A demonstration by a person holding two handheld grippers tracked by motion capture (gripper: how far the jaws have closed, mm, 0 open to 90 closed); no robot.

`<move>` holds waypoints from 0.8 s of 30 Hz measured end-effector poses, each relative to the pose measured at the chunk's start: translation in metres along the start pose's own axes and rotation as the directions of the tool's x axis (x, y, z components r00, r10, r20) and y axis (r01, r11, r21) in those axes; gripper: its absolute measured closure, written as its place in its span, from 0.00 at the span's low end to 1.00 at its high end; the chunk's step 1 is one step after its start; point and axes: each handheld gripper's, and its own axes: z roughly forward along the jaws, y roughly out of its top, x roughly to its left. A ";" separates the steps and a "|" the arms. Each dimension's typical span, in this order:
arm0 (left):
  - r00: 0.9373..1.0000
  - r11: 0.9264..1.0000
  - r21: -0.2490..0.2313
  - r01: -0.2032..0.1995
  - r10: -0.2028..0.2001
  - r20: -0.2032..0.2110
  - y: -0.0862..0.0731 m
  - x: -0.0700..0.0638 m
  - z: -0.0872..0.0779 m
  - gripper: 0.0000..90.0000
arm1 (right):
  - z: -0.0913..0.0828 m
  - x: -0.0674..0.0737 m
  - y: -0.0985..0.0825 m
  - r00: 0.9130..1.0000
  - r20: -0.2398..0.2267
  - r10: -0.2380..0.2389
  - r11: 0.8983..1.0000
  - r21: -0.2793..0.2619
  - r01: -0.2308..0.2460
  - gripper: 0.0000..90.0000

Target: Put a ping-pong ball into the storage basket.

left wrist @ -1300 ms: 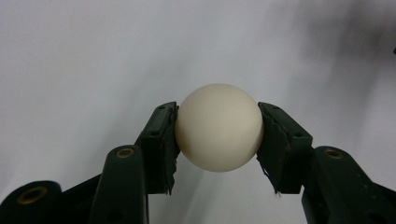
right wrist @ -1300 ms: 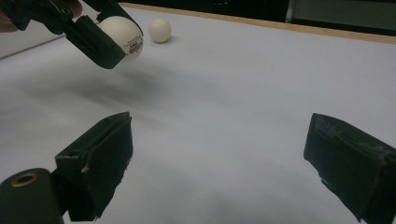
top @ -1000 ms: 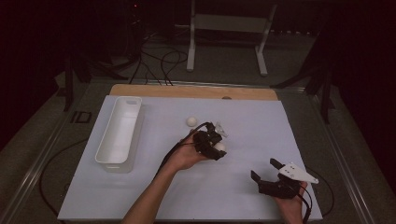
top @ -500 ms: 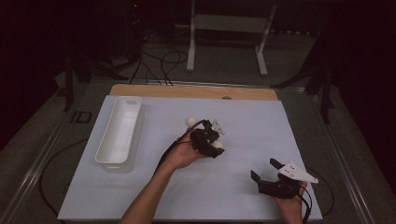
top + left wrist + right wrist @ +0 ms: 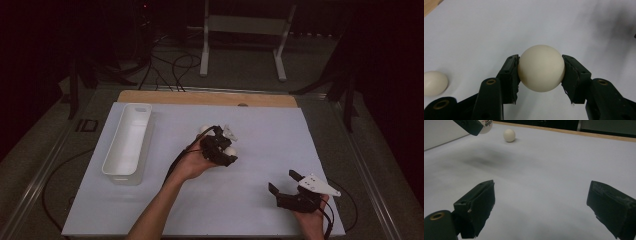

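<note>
The work surface is a table (image 5: pixel 150 200) covered by a white sheet (image 5: pixel 260 135). A strip of bare wood (image 5: pixel 200 98) remains exposed along the far edge.

A long white rectangular tray (image 5: pixel 127 141) lies directly on the sheet at its left side, with its long axis running from near to far.

One cream-white ball (image 5: pixel 203 130) rests on the sheet near the centre, well to the right of the tray. In the left gripper view this ball (image 5: pixel 434 83) lies at the lower left. In the right gripper view it (image 5: pixel 509 135) lies toward the far wooden edge.
</note>
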 end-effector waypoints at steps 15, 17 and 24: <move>0.999 1.000 -0.012 0.023 -0.023 -0.025 -0.002 0.006 -0.008 0.57 | 0.000 0.000 0.000 1.000 0.002 -0.001 1.000 0.002 0.001 0.08; 0.999 0.999 -0.016 0.029 -0.029 -0.029 -0.002 0.006 -0.009 0.57 | 0.000 0.000 0.000 1.000 0.003 -0.002 1.000 0.002 0.002 0.08; 0.998 0.999 -0.027 0.040 -0.041 -0.039 -0.003 0.009 -0.014 0.57 | 0.000 0.000 0.000 1.000 0.003 -0.002 1.000 0.002 0.002 0.08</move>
